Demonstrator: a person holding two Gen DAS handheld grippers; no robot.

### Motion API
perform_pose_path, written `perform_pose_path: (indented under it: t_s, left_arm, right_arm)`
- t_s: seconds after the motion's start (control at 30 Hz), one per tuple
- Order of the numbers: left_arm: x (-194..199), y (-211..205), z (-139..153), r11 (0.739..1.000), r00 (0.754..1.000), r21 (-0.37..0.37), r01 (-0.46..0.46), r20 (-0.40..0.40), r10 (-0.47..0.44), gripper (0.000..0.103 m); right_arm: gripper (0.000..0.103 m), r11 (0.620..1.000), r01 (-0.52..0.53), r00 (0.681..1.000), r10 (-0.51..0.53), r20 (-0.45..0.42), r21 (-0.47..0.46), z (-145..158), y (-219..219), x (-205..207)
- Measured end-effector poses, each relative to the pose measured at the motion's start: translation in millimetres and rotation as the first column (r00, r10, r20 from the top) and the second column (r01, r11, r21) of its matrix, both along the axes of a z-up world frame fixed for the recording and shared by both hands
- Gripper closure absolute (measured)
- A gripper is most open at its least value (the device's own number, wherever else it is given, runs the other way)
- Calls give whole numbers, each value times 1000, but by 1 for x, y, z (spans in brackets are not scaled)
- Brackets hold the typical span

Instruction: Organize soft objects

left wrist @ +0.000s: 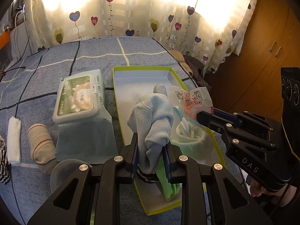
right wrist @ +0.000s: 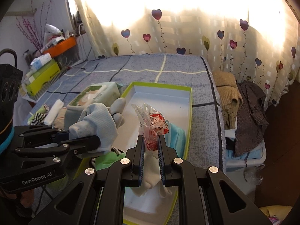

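Your left gripper (left wrist: 151, 161) has its jaws clamped on a limp, light sock (left wrist: 152, 116) over the box (left wrist: 142, 69); hold its bunched middle. At three o'clock, your right gripper (right wrist: 151, 146) pinches a crinkly, slippery packet (right wrist: 152, 123).

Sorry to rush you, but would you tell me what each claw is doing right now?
Left claw: closed on a pale blue sock, above the green-rimmed box.
Right claw: closed on a crinkly red-and-clear packet.

Your left gripper (left wrist: 151, 155) hid the lower end of the grey sock (left wrist: 151, 116); the print on the wipes pack (left wrist: 80, 97) was too small to read.
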State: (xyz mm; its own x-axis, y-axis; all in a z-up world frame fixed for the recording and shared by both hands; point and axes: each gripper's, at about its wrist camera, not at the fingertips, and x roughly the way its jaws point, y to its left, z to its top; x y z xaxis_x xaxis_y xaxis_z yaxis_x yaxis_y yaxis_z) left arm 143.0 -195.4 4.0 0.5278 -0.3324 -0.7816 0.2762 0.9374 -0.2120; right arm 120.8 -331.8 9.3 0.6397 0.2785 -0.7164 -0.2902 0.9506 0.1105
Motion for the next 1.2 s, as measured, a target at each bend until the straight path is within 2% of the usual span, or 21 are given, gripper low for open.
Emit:
perform_pose_path:
  t_s: [0.3, 0.43, 0.57, 0.7, 0.83, 0.9, 1.13, 1.2]
  left_arm:
    - [12, -2, -7, 1000, 1000, 14, -22, -22, 22, 79]
    - [17, -5, -10, 1000, 999, 13, -12, -38, 12, 77]
    - [19, -5, -11, 1000, 999, -5, -5, -47, 4, 73]
    - [17, -3, -7, 999, 999, -33, 4, -34, -5, 67]
    - [13, -1, -2, 998, 1000, -59, 16, -17, -17, 66]
    - [12, 0, 0, 998, 1000, -66, 15, -15, -16, 66]
    - [5, 2, 4, 997, 1000, -76, 21, -4, -22, 66]
    - [3, 4, 6, 997, 1000, -79, 22, -1, -22, 66]
  right_arm:
    - [89, 999, -28, 999, 27, -23, -35, -10, 7, 14]
    - [84, 999, -31, 999, 30, -32, -25, -13, 6, 16]
    - [72, 1000, -26, 999, 26, -33, -12, -12, 3, 14]
    - [70, 1000, -26, 999, 26, -24, -1, -7, 1, 8]
    - [69, 1000, -28, 999, 28, -17, 6, -3, 0, 0]
    - [64, 1000, -29, 999, 29, -16, 9, -2, 0, -5]
    - [59, 999, -43, 999, 43, -24, 5, -2, 4, -16]
    - [54, 999, -41, 999, 41, -26, 2, -3, 5, -19]
